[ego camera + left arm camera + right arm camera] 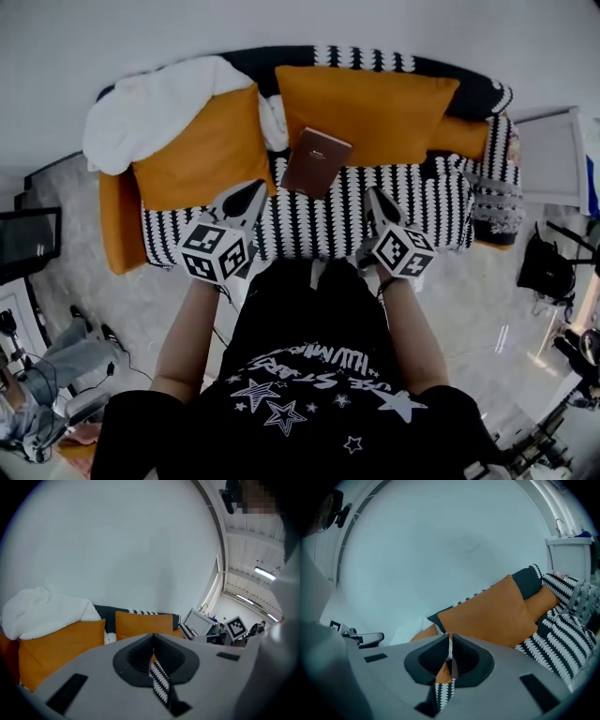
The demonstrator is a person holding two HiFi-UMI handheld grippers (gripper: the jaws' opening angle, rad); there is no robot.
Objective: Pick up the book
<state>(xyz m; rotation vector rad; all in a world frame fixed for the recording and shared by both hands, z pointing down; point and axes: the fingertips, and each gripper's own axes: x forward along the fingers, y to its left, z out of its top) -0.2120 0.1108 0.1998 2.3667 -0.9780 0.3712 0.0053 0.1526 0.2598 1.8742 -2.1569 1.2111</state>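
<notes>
The book [316, 161] is brown, the cushions [370, 108] orange, the blanket [155, 108] white — the sofa [309, 220] black-and-white patterned.

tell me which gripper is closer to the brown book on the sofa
Left, slightly. The left gripper sits just to the lower left of the book; the right gripper is to its lower right with a wider gap. Neither touches it.
</notes>
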